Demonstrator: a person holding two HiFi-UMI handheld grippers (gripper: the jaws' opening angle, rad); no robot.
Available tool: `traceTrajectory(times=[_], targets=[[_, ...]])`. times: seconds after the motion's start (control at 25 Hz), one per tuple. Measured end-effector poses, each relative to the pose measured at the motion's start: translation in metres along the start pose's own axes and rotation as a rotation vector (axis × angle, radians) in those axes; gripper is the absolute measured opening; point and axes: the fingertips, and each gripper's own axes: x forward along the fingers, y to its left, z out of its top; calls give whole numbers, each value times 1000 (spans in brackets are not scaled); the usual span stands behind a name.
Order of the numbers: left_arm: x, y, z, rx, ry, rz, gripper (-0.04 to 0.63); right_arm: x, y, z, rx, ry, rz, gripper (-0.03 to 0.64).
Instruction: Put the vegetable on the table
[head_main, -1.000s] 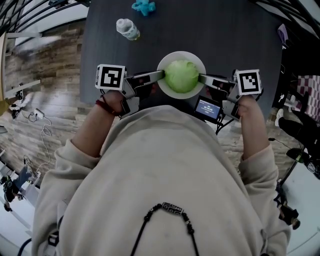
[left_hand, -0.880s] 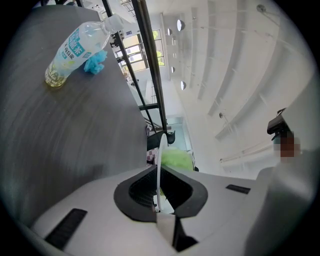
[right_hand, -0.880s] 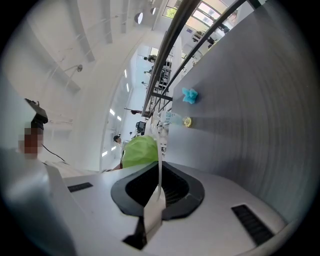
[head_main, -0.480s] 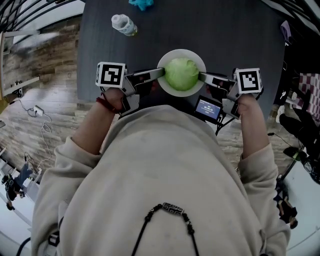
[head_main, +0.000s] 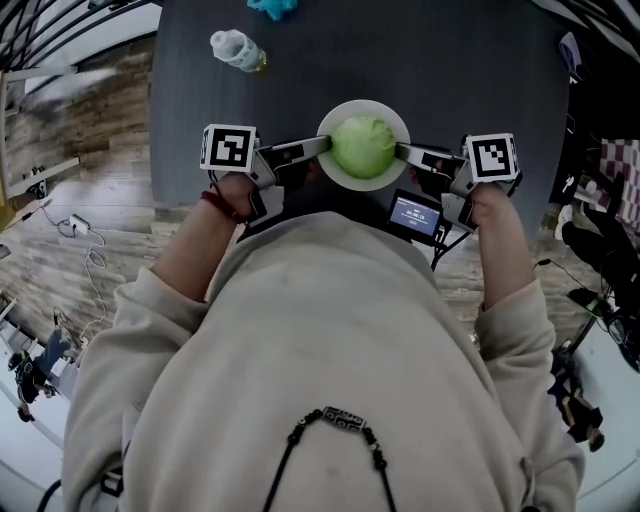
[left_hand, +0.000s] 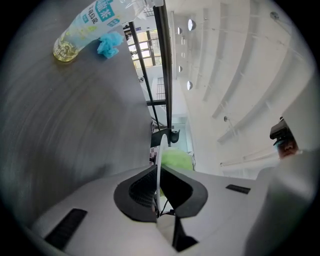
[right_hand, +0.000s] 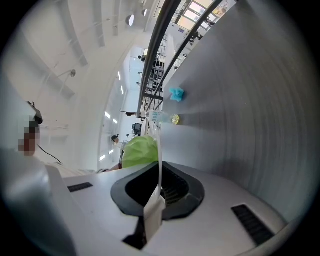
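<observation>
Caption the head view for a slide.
Left gripper and right gripper clamp a white plate bearing green cabbage over a dark table.

Left tongs (left_hand: 158, 172) — tight on white plate (left_hand: 161, 150)

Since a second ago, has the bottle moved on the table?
No. The bottle keeps its spacing from the blue toy and the table's left edge; only the view shifted.

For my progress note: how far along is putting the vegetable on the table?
Done: the vegetable lies on the white plate, which is held above the near edge of the dark table.
In hand: the left tool and the right tool are each shut on the plate's rim, on opposite sides.
Left: I cannot tell whether the plate touches the table yet. It must rest there, then both tools must open.
</observation>
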Motion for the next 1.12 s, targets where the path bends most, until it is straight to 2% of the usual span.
traceTrajectory(times=[0.16, 0.4, 0.52, 0.68, 1.12], targets=[[3, 3, -4, -15, -2, -16, 18, 2, -5, -3, 4, 5, 8, 26], [4, 15, -8, -7, -2, -2, 18, 4, -17, -9, 12, 16, 3, 26], [3, 25, -10, 2, -2, 31, 18, 5, -21, -10, 10, 20, 8, 26], [7, 25, -13, -10, -13, 3, 18, 6, -27, -12, 6, 25, 13, 26], [11, 43, -16, -16, -4, 33, 18, 8, -44, -16, 23, 28, 16, 26]])
